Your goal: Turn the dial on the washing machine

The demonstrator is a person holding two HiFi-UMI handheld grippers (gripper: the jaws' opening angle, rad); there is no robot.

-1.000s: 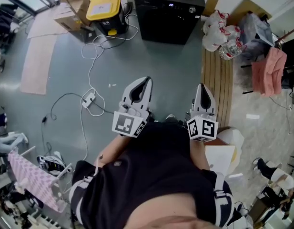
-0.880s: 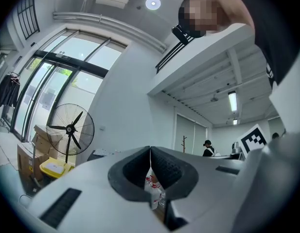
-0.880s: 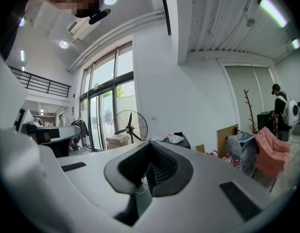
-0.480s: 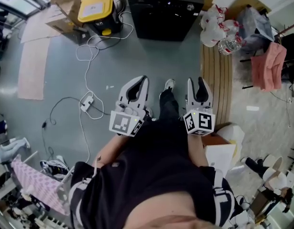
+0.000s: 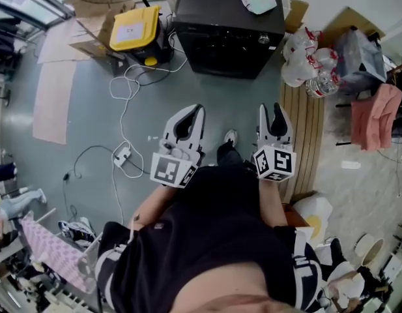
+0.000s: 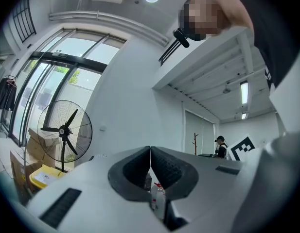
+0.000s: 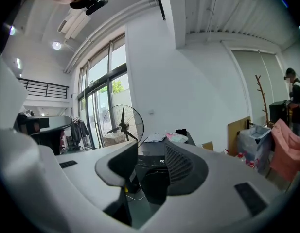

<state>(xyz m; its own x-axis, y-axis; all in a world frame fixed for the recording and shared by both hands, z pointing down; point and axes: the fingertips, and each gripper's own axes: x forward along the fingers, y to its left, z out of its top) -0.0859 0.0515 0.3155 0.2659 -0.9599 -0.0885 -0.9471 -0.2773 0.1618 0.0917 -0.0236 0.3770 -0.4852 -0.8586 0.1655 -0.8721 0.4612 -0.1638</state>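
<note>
The black washing machine (image 5: 227,28) stands on the floor at the top centre of the head view, with its small silver dial (image 5: 263,39) at the front's upper right. Both grippers are held side by side at waist height, well short of the machine. My left gripper (image 5: 198,109) is shut, its pads meeting with nothing between them (image 6: 150,152). My right gripper (image 5: 270,108) is open and empty. Between its spread jaws (image 7: 150,152) the right gripper view shows the washing machine (image 7: 157,178) some way ahead.
A yellow-lidded box (image 5: 132,28) and cardboard sit left of the machine. A white cable and power strip (image 5: 122,154) trail across the grey floor. Wooden planks (image 5: 305,129), bags of bottles (image 5: 311,64) and a pink cloth (image 5: 376,113) lie to the right. A floor fan (image 7: 121,125) stands behind.
The right gripper's jaws have gone from shut to open. The person has stepped forward, so the machine sits nearer and its top with a cloth now shows.
</note>
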